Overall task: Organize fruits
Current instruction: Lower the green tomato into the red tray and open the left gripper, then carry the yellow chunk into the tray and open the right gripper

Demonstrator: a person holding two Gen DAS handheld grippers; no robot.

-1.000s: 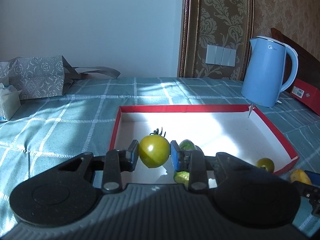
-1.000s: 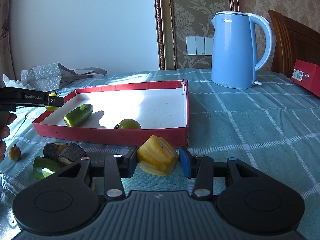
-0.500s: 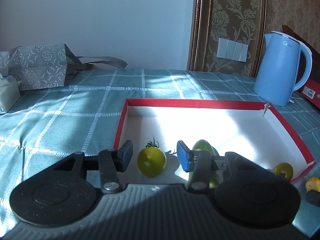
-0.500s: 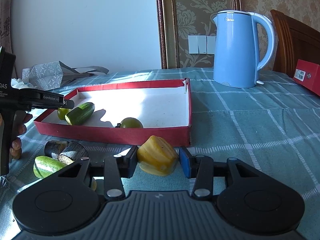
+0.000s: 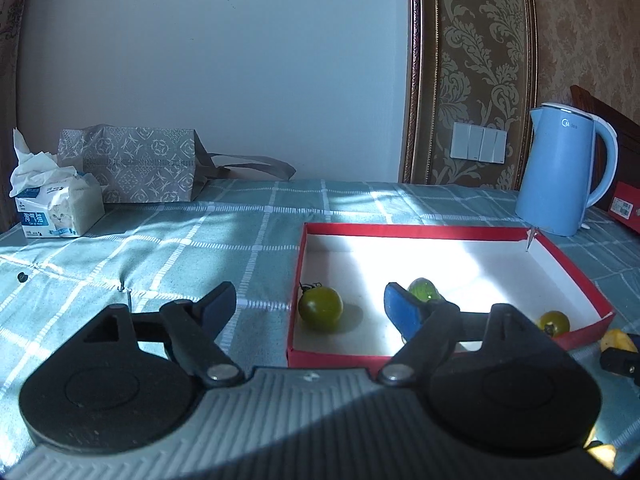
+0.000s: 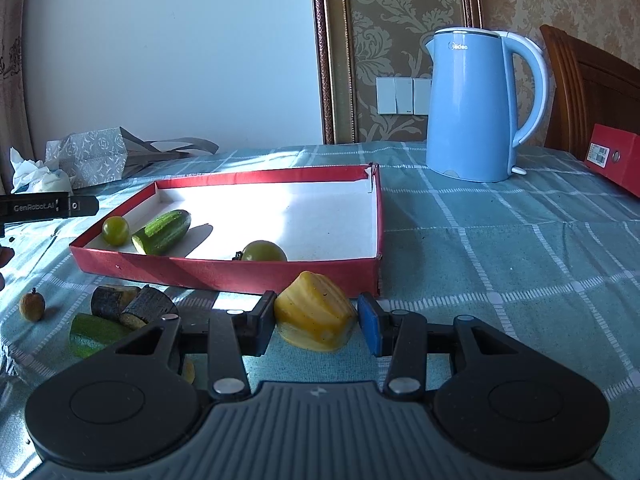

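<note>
Jaws of the left gripper (image 5: 310, 304) are opening around nothing, while the right gripper (image 6: 316, 326) clamps the yellow fruit (image 6: 315, 312).

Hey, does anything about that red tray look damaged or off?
Yes. The red tray has a torn far corner nearest the blue kettle: the walls have split apart and a flap sticks up. Otherwise it sits flat.

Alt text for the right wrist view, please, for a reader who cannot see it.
The right tool brackets a yellow fruit piece on the checked tablecloth, just outside a red tray holding two green tomatoes and a cucumber piece. More cut pieces lie left; a blue kettle stands behind.
</note>
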